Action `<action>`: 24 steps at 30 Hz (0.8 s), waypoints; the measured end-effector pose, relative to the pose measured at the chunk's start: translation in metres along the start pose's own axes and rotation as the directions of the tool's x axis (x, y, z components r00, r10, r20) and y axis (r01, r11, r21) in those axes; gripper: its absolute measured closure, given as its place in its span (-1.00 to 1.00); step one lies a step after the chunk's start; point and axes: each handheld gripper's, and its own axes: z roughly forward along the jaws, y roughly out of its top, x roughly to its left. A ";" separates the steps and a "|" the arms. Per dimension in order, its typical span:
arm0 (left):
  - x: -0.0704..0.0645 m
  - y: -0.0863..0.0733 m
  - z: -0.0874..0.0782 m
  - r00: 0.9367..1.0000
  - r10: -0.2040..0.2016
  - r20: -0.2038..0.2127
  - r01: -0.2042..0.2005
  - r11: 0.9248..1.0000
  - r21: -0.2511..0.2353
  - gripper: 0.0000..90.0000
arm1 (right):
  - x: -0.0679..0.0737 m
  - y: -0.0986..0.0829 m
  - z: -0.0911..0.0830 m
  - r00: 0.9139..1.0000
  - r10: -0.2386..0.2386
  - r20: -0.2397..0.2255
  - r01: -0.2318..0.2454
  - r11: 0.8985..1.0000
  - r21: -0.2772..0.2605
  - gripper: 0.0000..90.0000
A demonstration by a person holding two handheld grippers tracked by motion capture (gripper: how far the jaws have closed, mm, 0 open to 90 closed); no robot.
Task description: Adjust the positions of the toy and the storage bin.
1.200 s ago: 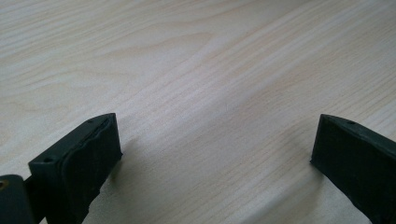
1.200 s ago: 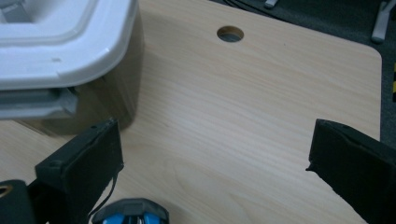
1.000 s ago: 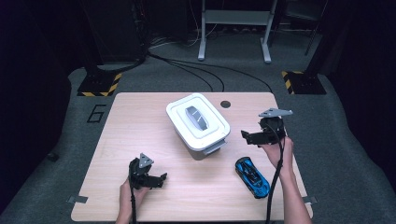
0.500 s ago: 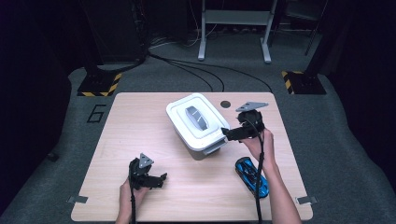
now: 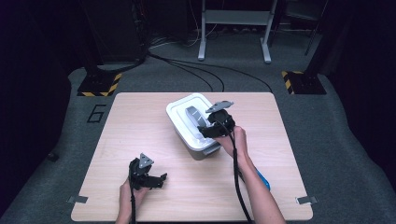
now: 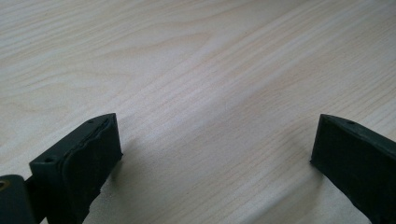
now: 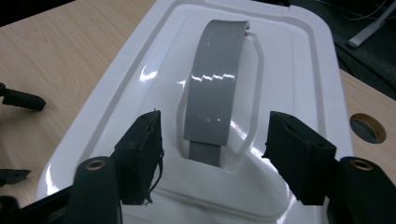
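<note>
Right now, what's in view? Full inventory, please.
table: 1, light wood, centre of the high view
box: 1, white, lid on, grey handle on top, table's middle toward the far side
toy car: 1, blue, near right of the table, mostly hidden by the right forearm
hole: 1, round, in the tabletop beyond the box
left gripper: 1, black, open, resting low over bare table at near left
right gripper: 1, black, open, jaws either side of the handle's near end

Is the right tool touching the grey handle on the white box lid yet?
Apart. In the right gripper view the right tool stands open, white lid showing between each jaw and the grey handle.
</note>
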 end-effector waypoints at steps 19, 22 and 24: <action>-0.001 0.000 0.000 1.000 -0.004 0.002 0.004 1.000 -0.003 -0.97 | -0.002 -0.004 0.002 0.997 0.037 0.065 -0.038 0.999 0.013 0.49; -0.001 0.000 0.000 1.000 -0.004 0.003 0.004 1.000 -0.002 -0.97 | -0.004 -0.007 -0.002 0.996 0.038 0.076 -0.039 0.999 0.016 0.49; -0.001 0.000 0.000 1.000 -0.005 0.003 0.005 1.000 -0.002 -0.97 | -0.007 -0.010 -0.004 0.996 0.038 0.086 -0.038 0.999 -0.001 0.49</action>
